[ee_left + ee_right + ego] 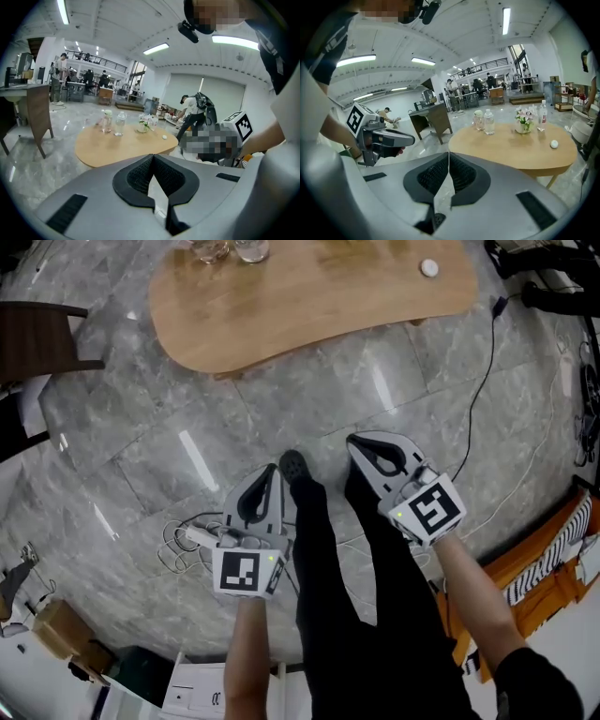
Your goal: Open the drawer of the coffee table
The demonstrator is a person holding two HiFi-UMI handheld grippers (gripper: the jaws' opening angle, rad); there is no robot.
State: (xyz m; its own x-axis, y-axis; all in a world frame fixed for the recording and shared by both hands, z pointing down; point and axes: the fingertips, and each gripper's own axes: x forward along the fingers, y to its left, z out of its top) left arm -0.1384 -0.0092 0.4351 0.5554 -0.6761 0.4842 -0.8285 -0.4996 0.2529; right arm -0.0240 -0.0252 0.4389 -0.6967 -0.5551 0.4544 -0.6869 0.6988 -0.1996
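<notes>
Hovering over grey floor (141, 427), left claw (273, 471) and right claw (358, 441) pressed together, empty, coffee table (309, 296) ahead

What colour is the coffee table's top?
Light wooden tan; the coffee table shows best in the head view.

A grey marble floor (122, 456) carries a loose bundle of white cables (173, 545) and one thin black cable (485, 371). A water bottle (489, 123) stands just beside a glass jar (478, 121). A vase of pink flowers (523, 121) is near them, and a small white ball (553, 144) lies apart.
</notes>
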